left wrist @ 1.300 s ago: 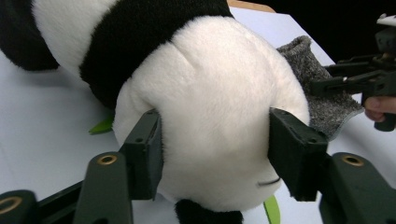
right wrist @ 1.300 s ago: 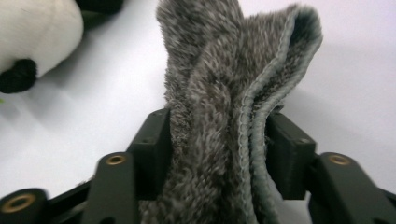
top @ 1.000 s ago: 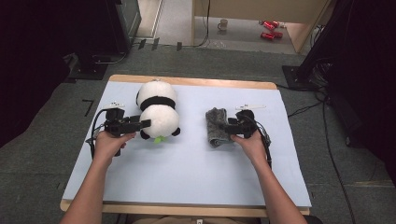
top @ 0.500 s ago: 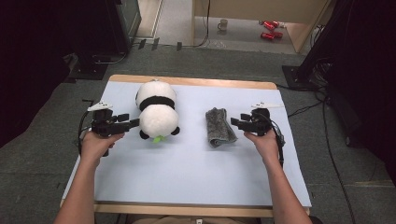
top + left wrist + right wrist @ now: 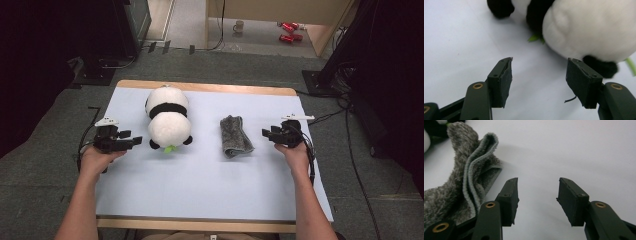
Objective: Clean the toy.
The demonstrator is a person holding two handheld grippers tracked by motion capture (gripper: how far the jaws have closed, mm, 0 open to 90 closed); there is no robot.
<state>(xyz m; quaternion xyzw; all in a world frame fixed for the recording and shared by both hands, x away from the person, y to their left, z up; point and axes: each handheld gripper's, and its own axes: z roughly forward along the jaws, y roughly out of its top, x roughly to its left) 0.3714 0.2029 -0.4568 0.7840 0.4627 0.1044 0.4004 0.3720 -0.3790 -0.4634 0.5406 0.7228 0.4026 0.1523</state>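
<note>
Two grippers sat apart from a toy panda and a grey cloth on a table.

The left gripper was low over the table, just beside the panda, which lay in the far left part of the table with a bit of green at its near end. In the left gripper view its jaws stood apart with nothing between them, and the panda lay just past the tips, not touching. The right gripper was near the right side of the folded cloth, which lay between the panda and that gripper. In the right gripper view its jaws had just been closing but stood apart with only bare table between them, and the cloth lay off to one side.
</note>
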